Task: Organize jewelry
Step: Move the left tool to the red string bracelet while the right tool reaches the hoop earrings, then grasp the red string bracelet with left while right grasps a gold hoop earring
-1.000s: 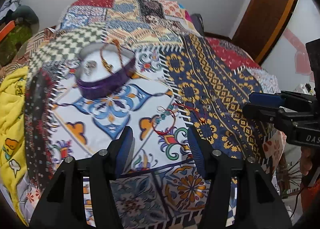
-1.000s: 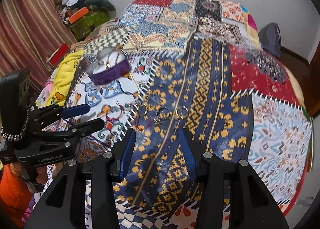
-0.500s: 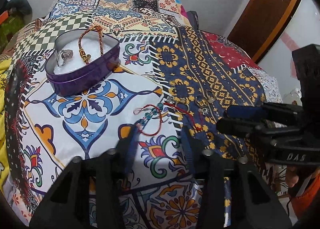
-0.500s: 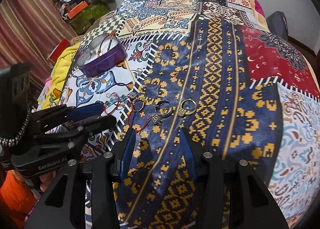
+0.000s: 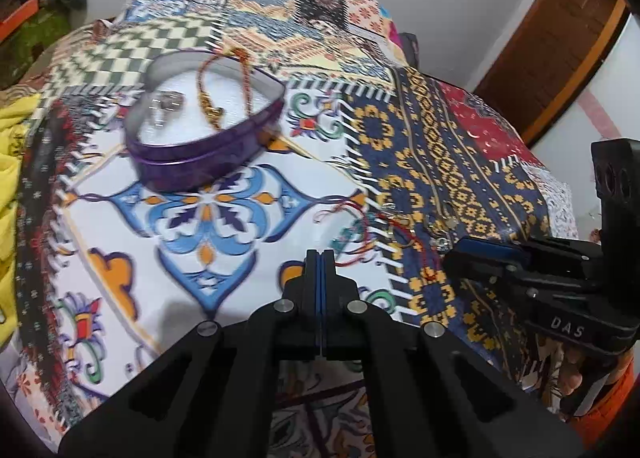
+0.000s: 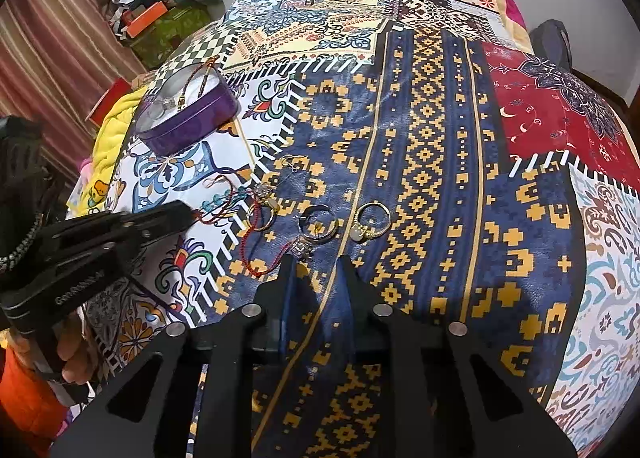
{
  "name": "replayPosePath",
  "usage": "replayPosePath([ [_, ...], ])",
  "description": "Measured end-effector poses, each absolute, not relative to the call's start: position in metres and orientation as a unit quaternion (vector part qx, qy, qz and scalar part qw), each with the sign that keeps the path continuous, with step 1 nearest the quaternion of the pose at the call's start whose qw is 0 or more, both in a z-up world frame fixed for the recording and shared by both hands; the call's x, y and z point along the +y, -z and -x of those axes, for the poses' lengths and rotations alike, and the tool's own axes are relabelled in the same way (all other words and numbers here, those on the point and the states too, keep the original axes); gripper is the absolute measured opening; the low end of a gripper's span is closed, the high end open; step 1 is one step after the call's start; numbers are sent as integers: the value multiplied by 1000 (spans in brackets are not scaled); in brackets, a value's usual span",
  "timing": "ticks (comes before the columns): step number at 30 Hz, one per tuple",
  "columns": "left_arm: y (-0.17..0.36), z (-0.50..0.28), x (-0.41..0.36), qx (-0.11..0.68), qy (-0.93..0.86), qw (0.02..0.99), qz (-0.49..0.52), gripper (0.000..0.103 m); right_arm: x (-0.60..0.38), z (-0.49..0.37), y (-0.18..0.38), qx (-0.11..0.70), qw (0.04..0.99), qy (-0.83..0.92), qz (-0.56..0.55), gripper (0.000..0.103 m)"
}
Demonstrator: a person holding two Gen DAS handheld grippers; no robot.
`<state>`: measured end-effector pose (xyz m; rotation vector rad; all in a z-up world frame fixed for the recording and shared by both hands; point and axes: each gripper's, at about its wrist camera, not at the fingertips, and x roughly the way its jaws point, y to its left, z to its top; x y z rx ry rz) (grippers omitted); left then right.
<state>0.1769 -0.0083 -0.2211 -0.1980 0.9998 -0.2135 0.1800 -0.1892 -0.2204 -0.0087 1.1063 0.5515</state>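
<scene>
A purple heart-shaped tin [image 5: 200,156] [image 6: 192,126] lies on the quilt with a braided bracelet [image 5: 224,86] and a ring [image 5: 166,104] on its white lining. My left gripper [image 5: 320,254] [image 6: 194,214] is shut at the near edge of a red thread bracelet [image 5: 354,228] [image 6: 220,206] with teal beads; a red strand runs out from its tips. My right gripper [image 6: 316,262] [image 5: 452,258] is closing, a narrow gap left showing only cloth. Just beyond it lie a silver ring [image 6: 318,224] with a charm, a gold hoop [image 6: 260,216] and a gold stone ring [image 6: 372,220].
The patchwork quilt [image 6: 420,130] covers a bed. A yellow cloth [image 5: 12,146] lies at its left edge. Clutter with an orange box [image 6: 146,20] sits by striped curtains far left. A wooden door frame [image 5: 568,42] stands at the right. A hand [image 6: 72,354] holds the left gripper.
Both grippers sank closer to the quilt. The left jaws went from wide apart to fully shut at the red thread bracelet. The right jaws narrowed to a slim gap before the rings.
</scene>
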Motion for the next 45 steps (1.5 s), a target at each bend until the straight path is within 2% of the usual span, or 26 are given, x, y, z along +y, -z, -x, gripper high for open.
replayPosePath([
  [11, 211, -157, 10, 478, 86, 872, 66, 0, -180, -186, 223, 512, 816, -267, 7, 18],
  [14, 211, -158, 8, 482, 94, 869, 65, 10, -179, -187, 224, 508, 819, -269, 3, 18],
  [16, 211, -159, 4, 483, 103, 867, 72, 27, -177, -186, 224, 504, 820, -270, 6, 14],
  [17, 211, -160, 2, 482, 107, 867, 75, 31, -176, -185, 224, 502, 822, -270, 9, 11],
  [19, 210, -162, -5, 480, 109, 868, 68, 43, -177, -184, 224, 500, 822, -271, 6, 10],
  [22, 212, -165, -19, 477, 111, 871, 41, 48, -179, -182, 225, 498, 824, -271, -3, 10],
  [29, 217, -178, -36, 478, 125, 869, 16, 48, -197, -178, 218, 492, 827, -268, -33, 10],
  [31, 219, -185, -39, 476, 128, 870, 14, 45, -201, -177, 217, 491, 829, -265, -38, 10],
  [32, 220, -188, -41, 475, 128, 871, 11, 42, -205, -177, 216, 490, 830, -263, -42, 10],
  [35, 223, -197, -42, 474, 122, 872, 9, 23, -211, -176, 214, 488, 833, -257, -48, 10],
  [36, 223, -199, -41, 475, 121, 871, 14, 11, -213, -175, 214, 488, 834, -255, -49, 10],
  [37, 225, -202, -40, 479, 121, 869, 23, 7, -215, -174, 213, 487, 834, -253, -51, 10],
  [41, 225, -206, -31, 482, 128, 864, 68, 7, -220, -173, 209, 482, 839, -247, -55, 10],
  [45, 221, -198, -31, 479, 116, 867, 70, 6, -222, -174, 201, 474, 844, -247, -54, 10],
])
